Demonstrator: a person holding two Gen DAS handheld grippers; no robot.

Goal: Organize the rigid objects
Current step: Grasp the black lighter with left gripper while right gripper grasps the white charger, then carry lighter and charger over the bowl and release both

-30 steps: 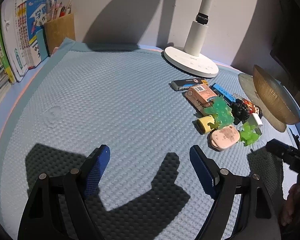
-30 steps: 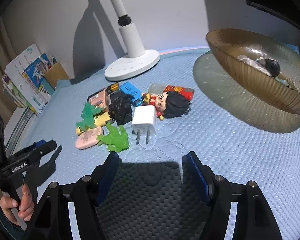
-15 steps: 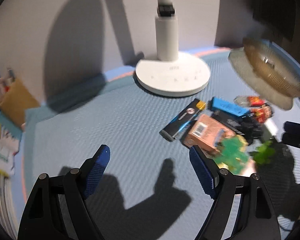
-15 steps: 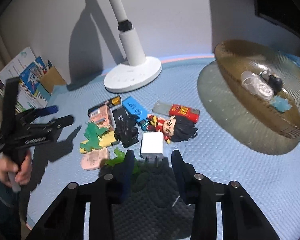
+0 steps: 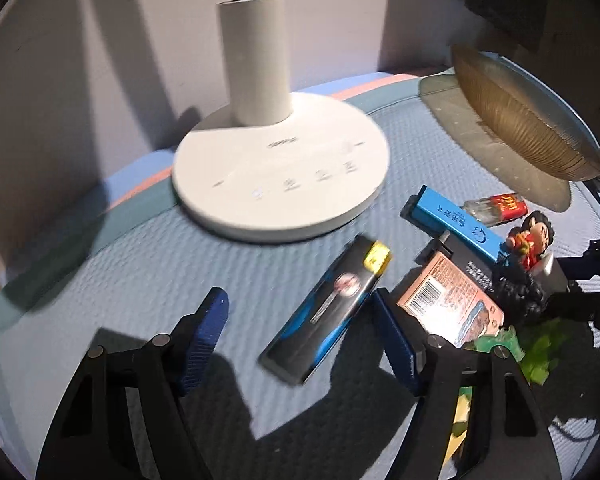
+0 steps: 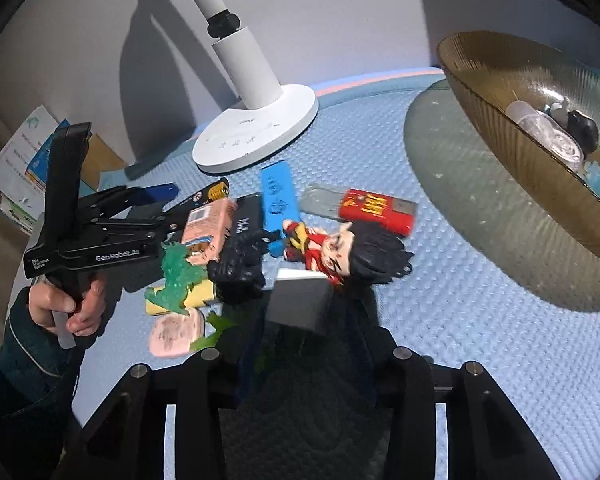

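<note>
Here the right gripper (image 6: 300,344) closes on the white charger (image 6: 300,304), its fingertips lost in shadow. The left gripper (image 5: 300,336) gapes around the black lighter (image 5: 328,312), mid-mat (image 5: 140,264). The amber bowl (image 6: 500,92), far-right corner, holds small blurred trinkets.

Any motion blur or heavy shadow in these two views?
Left wrist view: lamp base and lighter smeared by motion blur. Right wrist view: charger shaded and blurred at the right gripper; bowl throws a broad shadow.

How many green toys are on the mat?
2. One green toy lies over the yellow block; the other green toy, beside the pink case, is partly hidden by the right gripper.
</note>
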